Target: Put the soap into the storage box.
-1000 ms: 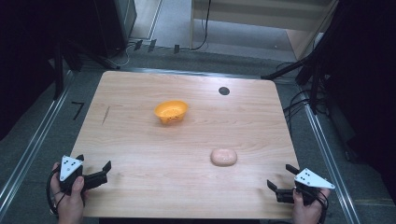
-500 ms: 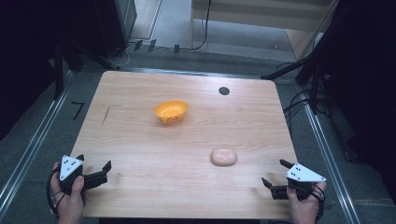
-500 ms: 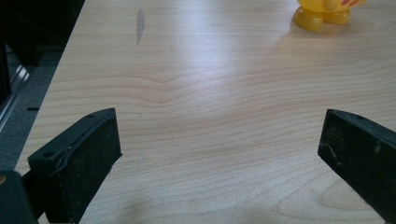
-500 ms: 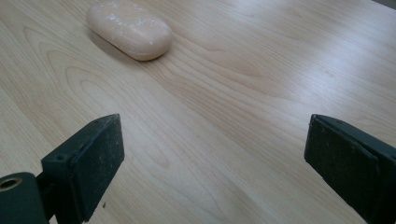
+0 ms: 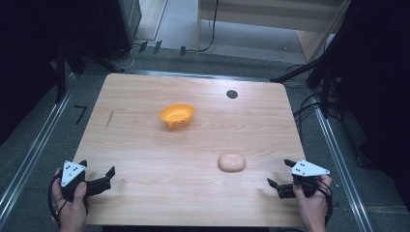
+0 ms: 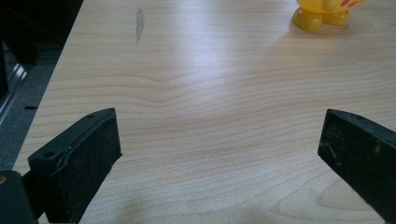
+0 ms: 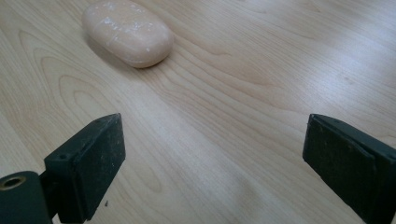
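At the table's seven o'clock corner the person's left hand (image 5: pixel 72 205) holds the left gripper (image 5: pixel 98 172) low over the wood, its jaws spread wide apart with nothing between them; in the left gripper view (image 6: pixel 219 144) bare grain lies between the black pads. Up toward twelve o'clock from the middle of the wooden table (image 5: pixel 145 145) sits an orange bowl (image 5: pixel 177 115), upright, well apart from everything else; its yellow feet (image 6: pixel 322 16) show at the top edge of the left gripper view. At about four o'clock lies a pale pink oval soap bar (image 5: pixel 231 162), flat on the wood. Near it, at the five o'clock corner, the right hand (image 5: pixel 312 205) holds the right gripper (image 5: pixel 282 172), jaws likewise wide apart and empty; in the right gripper view (image 7: pixel 212 154) the soap (image 7: pixel 127 31) rests at eleven o'clock beyond the jaws, not touching them. A small dark round mark (image 5: pixel 232 94) sits near the far edge.
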Demonstrator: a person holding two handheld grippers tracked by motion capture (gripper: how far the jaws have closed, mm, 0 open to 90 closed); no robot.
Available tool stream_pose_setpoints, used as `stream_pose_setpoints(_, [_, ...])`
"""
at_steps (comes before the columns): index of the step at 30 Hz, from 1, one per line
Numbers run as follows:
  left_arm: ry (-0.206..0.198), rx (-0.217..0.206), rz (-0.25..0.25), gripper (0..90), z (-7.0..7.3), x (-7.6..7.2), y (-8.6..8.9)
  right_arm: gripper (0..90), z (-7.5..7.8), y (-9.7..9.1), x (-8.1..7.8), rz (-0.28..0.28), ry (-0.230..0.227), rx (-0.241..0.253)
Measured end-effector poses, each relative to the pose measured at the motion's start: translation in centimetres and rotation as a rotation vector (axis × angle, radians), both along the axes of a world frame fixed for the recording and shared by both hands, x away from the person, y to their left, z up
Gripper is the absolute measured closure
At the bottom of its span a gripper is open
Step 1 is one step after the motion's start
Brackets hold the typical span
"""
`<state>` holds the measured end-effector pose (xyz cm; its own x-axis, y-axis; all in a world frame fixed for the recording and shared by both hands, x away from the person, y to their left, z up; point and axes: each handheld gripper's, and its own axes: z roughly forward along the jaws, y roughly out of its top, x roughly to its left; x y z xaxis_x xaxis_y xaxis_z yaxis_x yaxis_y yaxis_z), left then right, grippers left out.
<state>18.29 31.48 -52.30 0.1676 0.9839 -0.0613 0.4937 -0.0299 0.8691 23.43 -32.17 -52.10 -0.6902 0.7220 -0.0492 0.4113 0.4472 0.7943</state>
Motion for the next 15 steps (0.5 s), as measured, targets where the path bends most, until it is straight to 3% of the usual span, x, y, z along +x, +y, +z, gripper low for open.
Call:
stream_pose_setpoints(4, [0.001, -0.001, -0.001, 0.0, 0.0, 0.0, 0.0, 13.4, 0.2, 0.2, 0.6, 0.002, 0.005, -0.022])
stream_pose_setpoints(9, [0.000, -0.001, 0.001, 0.0, 0.0, 0.0, 0.0, 14.8, 0.4, 0.9, 1.4, 0.025, 0.052, -0.055])
stream_pose_setpoints(15, [0.000, -0.001, 0.000, 0.0, 0.0, 0.0, 0.0, 15.9, 0.6, 1.9, 2.5, 0.070, 0.074, -0.079])
